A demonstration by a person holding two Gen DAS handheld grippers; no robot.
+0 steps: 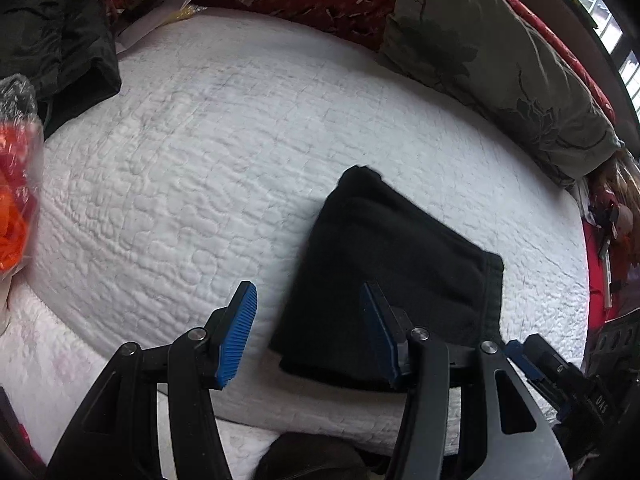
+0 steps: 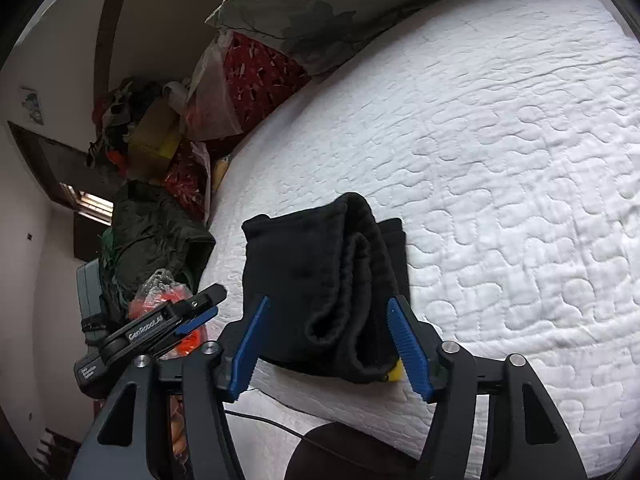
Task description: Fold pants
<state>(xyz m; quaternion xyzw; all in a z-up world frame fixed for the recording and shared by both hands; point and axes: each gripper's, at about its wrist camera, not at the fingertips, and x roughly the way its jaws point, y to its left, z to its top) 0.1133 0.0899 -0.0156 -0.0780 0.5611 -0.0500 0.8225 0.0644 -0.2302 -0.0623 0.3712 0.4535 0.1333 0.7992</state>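
pants (image 1: 384,276) flat folded | right wrist: rolled waistband (image 2: 352,288), yellow tag (image 2: 396,372)

"GenRobot.AI" on the left tool (image 2: 202,314) — "DAS" on the right tool (image 1: 516,354)

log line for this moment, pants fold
pants: folded on quilt | left tool: open, empty | right tool: open, pants between pads

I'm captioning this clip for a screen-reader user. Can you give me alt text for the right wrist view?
Folded black pants lie in a compact bundle on a white quilted bedspread, between the spread blue fingers of the open right gripper, which do not press on them. The left gripper shows at lower left, and a grey floral pillow and clutter sit along the bed's far edge.
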